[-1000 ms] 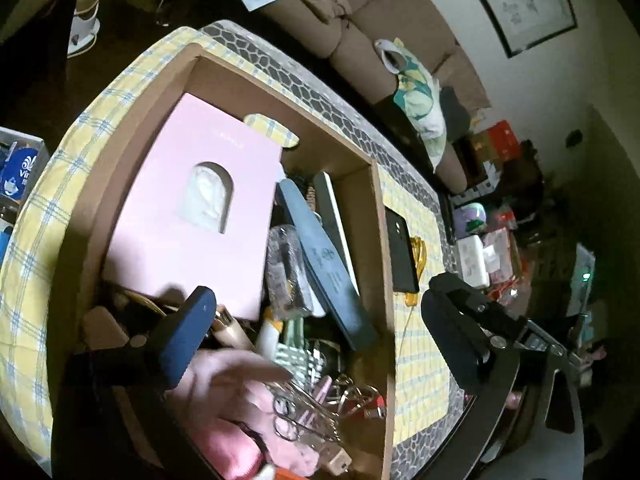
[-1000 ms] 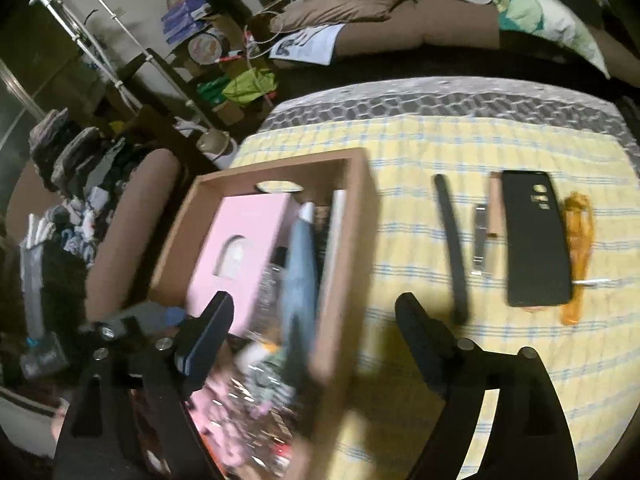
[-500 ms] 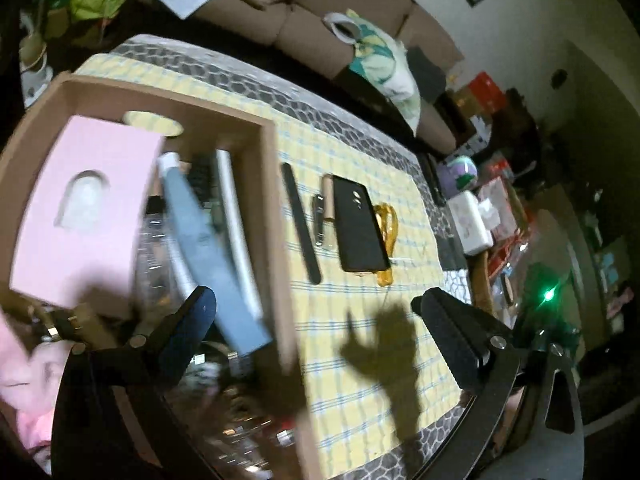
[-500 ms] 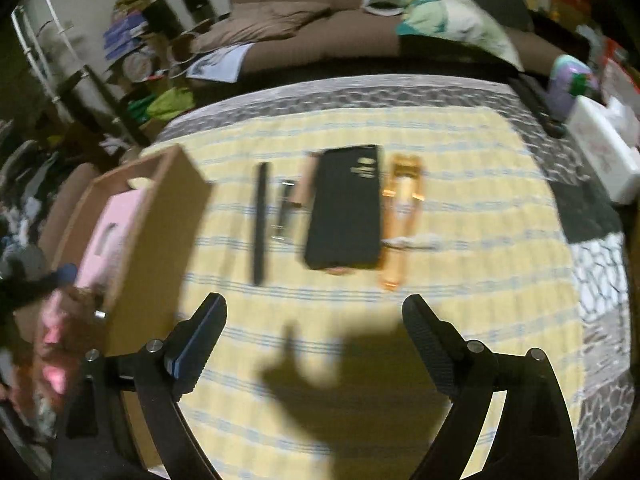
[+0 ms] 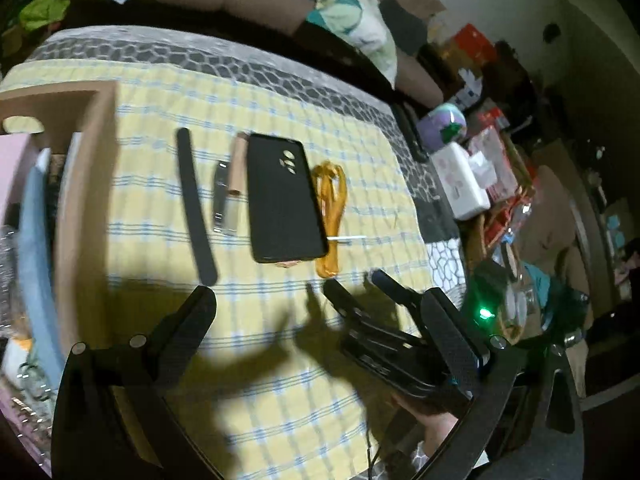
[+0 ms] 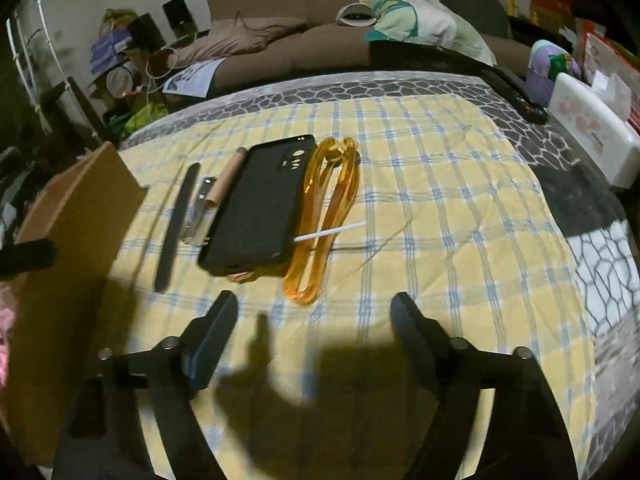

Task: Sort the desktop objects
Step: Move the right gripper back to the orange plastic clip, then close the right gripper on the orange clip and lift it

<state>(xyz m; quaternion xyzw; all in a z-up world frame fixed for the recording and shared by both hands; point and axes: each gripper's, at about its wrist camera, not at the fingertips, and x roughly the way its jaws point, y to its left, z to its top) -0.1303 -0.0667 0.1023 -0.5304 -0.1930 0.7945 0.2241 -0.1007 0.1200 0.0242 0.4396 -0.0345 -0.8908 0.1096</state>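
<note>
On the yellow checked tablecloth (image 6: 440,208) lie a black phone case (image 6: 258,206) (image 5: 282,196), an orange loop-shaped piece (image 6: 324,216) (image 5: 330,208) with a thin white stick (image 6: 332,232) across it, a long black strip (image 6: 176,224) (image 5: 194,204), a small metal clipper (image 6: 198,210) (image 5: 220,196) and a tan tube (image 6: 224,182) (image 5: 238,164). My right gripper (image 6: 314,312) is open and empty, just short of the orange piece. My left gripper (image 5: 316,312) is open and empty, near the table's front; the right gripper shows in its view (image 5: 360,292).
A brown cardboard box (image 5: 84,184) (image 6: 68,248) with a pink card and several items stands at the left. A white tissue box (image 6: 592,132), a remote (image 6: 516,94) and clutter sit off the right edge. A sofa (image 6: 320,40) is behind.
Both grippers have swung right, away from the box and toward the items on the cloth. Both stayed open and empty.
</note>
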